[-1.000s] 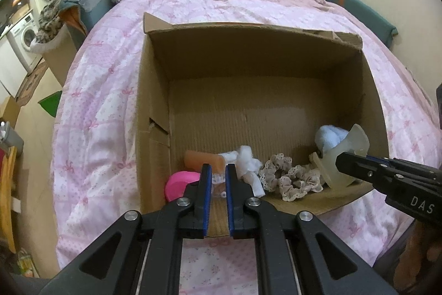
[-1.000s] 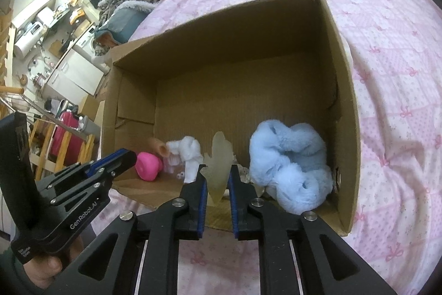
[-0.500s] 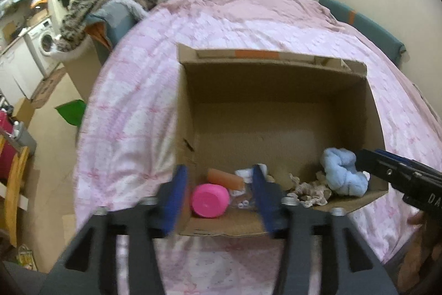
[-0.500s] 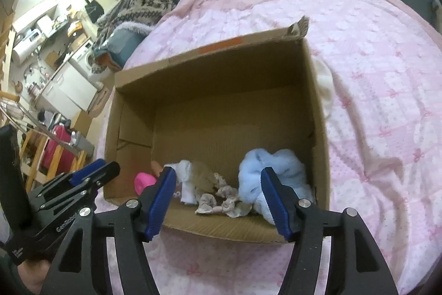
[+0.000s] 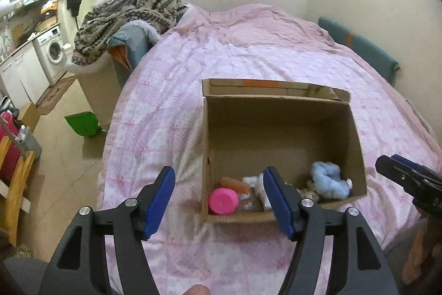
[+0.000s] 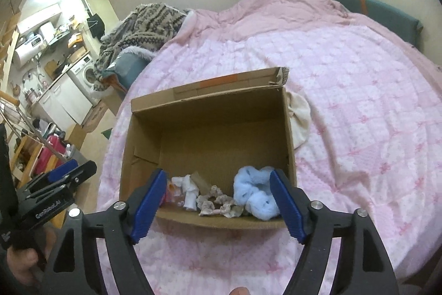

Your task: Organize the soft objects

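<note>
An open cardboard box [image 5: 279, 112] [image 6: 210, 107] sits on the pink bed. Along its near wall lie a pink round object [image 5: 223, 201], an orange tube [image 5: 234, 183], a white cloth [image 6: 189, 188], a beige lace scrunchie [image 6: 218, 203] and a fluffy blue scrunchie [image 5: 328, 181] [image 6: 255, 194]. My left gripper [image 5: 219, 201] is open and empty, held above and in front of the box. My right gripper [image 6: 216, 201] is open and empty too, over the box's near edge. Each gripper shows at the edge of the other's view.
The pink quilt [image 5: 248, 62] spreads around the box. A cream cloth [image 6: 299, 118] lies beside the box's right wall. A patterned blanket [image 5: 129, 10] is heaped at the bed's far left. A green dustpan [image 5: 83, 125] lies on the floor.
Both grippers opened and pulled back up and away from the box. The pale translucent piece the right gripper held is no longer in it; the box now looks smaller and farther.
</note>
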{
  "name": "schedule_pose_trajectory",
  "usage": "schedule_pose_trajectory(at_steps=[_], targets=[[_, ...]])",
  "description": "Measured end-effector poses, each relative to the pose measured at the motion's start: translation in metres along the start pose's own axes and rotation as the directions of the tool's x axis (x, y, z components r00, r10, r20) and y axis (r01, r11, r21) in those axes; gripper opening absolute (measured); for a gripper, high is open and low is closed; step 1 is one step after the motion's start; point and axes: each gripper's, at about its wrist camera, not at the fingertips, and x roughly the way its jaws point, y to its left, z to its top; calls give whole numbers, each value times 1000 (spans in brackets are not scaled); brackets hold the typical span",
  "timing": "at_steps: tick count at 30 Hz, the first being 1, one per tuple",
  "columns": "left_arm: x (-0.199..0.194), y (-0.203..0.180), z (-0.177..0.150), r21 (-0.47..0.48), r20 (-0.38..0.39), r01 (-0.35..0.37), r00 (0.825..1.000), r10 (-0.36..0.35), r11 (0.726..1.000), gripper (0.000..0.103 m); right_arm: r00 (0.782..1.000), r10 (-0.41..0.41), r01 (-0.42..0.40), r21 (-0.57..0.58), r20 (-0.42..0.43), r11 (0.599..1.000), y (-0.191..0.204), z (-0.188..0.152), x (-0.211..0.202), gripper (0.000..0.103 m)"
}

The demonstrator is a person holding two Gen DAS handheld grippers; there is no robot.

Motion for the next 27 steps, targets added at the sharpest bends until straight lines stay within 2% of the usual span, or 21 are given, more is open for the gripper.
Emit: schedule_pose_trajectory(at_steps=[2,4,9,11,17,22,25,27], targets=[[-8,0,-6,7,4,14,1000,-14,1000,75,1000,-21,21,-12,6,1000,2,-4,-6,89],[-16,1,-12,1,16,36,999,-36,999,82,999,-40,41,-34,22,999,6,-9,-12,89],[-28,8,-22,-31,26,30,999,-29,999,89,997,-62,64,-44,45,997,12,-19,-22,91],[-31,11,-27,-46,32,34,999,-33,998,95,997,-64,66,-43,49,997,13,-24,-25,98],[-27,12,-35,-26,41,20,999,-19,999,102,994,-93,96,-46,60,994,14,-36,-24,100],[-21,17,-38,-53,76,14,997,-10,999,102,987,-131,135,-35,97,990,7,-44,-20,103],[-15,16,-39,-53,62,-4,998,7,999,102,986,-133,136,-20,96,991,1,-42,-14,103],[-10,16,-39,-65,41,21,999,-18,998,102,984,-147,149,-19,103,989,-1,-41,-11,103]])
